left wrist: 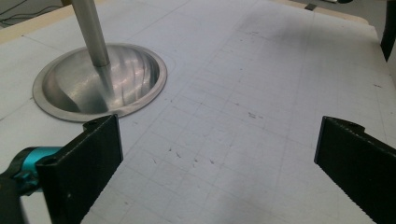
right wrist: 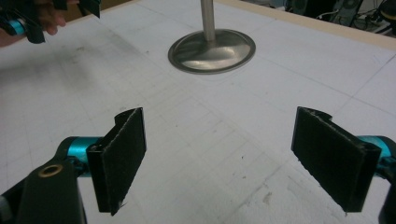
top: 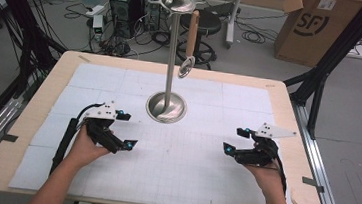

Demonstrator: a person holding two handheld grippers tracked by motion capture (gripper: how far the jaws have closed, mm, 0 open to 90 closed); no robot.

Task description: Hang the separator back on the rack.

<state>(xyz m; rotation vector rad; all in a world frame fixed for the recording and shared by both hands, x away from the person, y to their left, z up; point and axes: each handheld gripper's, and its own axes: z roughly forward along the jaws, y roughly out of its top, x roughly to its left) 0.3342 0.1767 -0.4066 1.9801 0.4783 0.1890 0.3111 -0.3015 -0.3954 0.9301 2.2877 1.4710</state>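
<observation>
Grippers first: left gripper (top: 125,129) and right gripper (top: 233,139), each in a person's hand, low over the near half of the table (top: 32,118), well apart, one toward each side edge, both aimed inward at the middle. Jaws of both stand wide with nothing between them; beneath each pair shows bare gridded mat.

Table: pale wood, rounded corners, wooden rim showing along every edge.

Mat (top: 187,168): white, squared with fine grid lines, covers most of the surface; faint scuffs near its centre.

Stand (top: 173,51): polished metal pole rising upright from a round domed base that rests on the mat, toward the far edge and midway between the side edges; a disc and ball top the pole. It is nearest the left gripper, though not touching.

Spoon (top: 190,45): wooden handle, metal bowl downward, hanging from the disc beside the pole, clear of the surface.
</observation>
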